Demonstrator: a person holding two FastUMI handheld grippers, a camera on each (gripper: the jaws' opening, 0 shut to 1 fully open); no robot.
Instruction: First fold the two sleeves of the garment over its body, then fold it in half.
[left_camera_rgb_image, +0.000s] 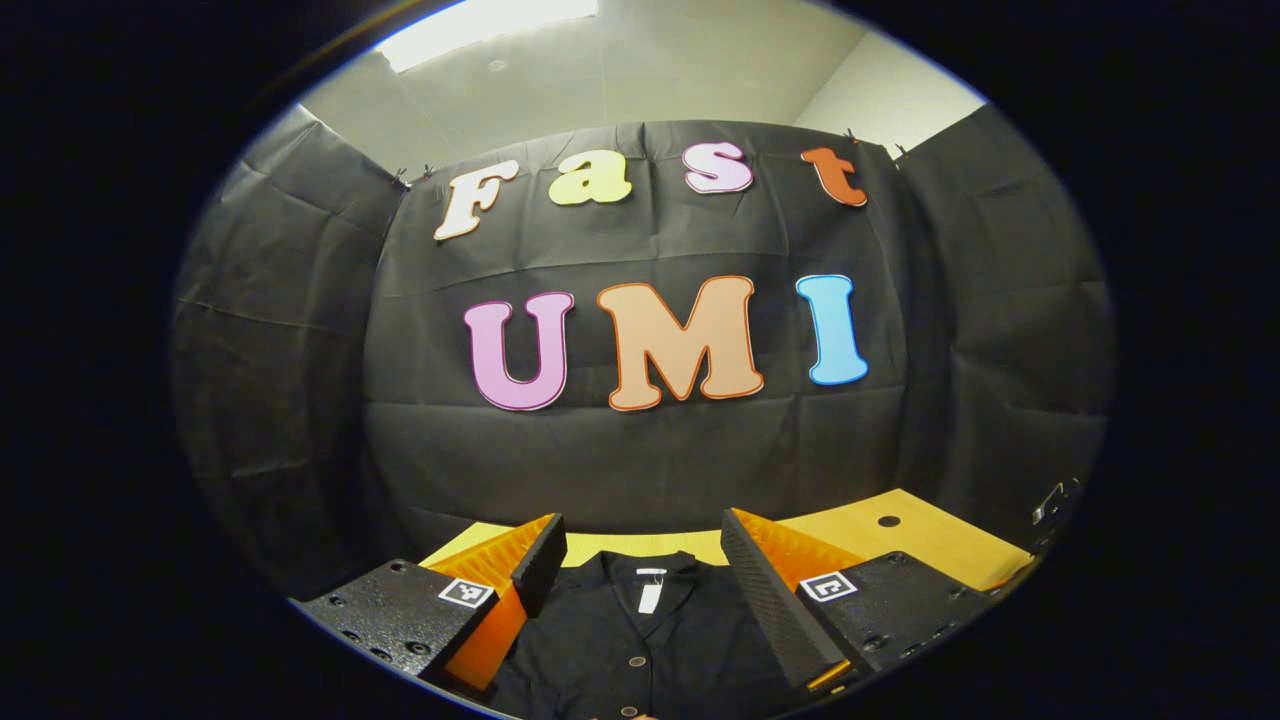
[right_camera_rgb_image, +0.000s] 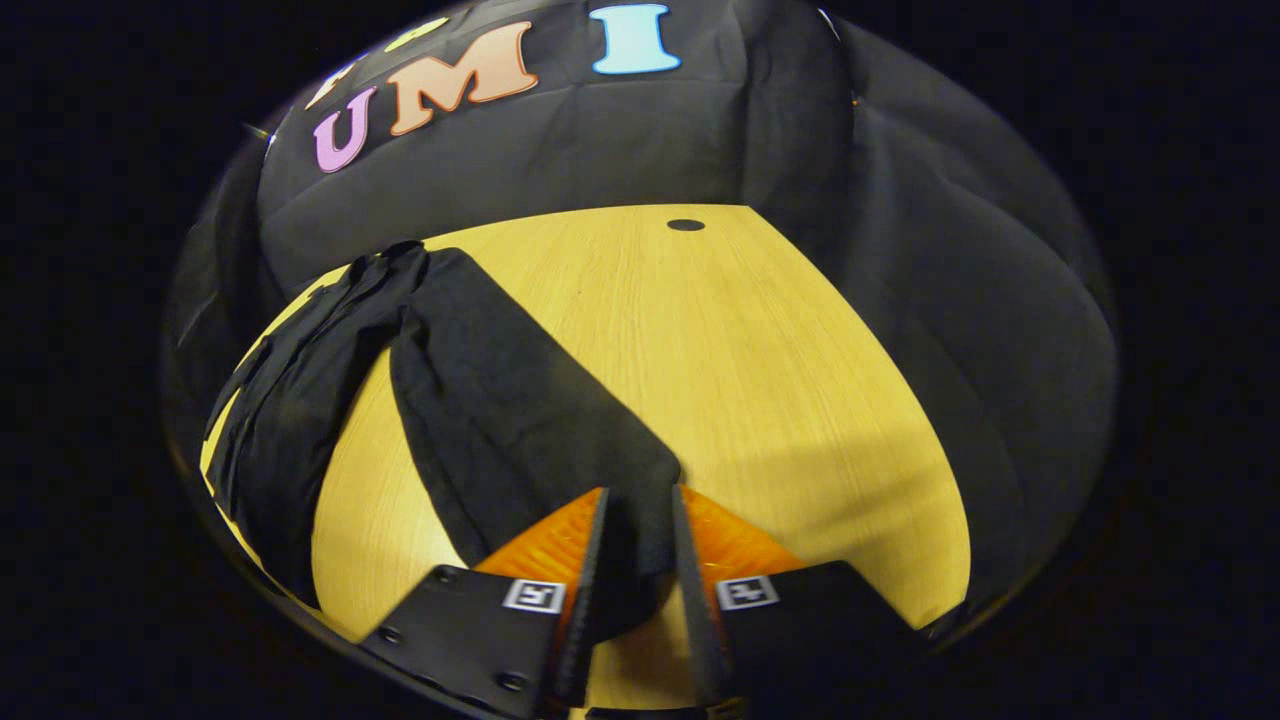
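Wooden table (right_camera_rgb_image: 760, 380) bears black garment (right_camera_rgb_image: 500, 420).

A ceiling light panel (left_camera_rgb_image: 490, 20) glares overhead in the left gripper view. Both views bow strongly at their edges. Soft shadows fall across the worktop (right_camera_rgb_image: 760, 380) ahead of the right gripper (right_camera_rgb_image: 638, 540); focus stays sharp.

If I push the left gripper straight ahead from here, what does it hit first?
Probably nothing on the table: the left gripper hangs open above the garment's collar and points at the booth's black cloth wall beyond the table, though depth is hard to judge.
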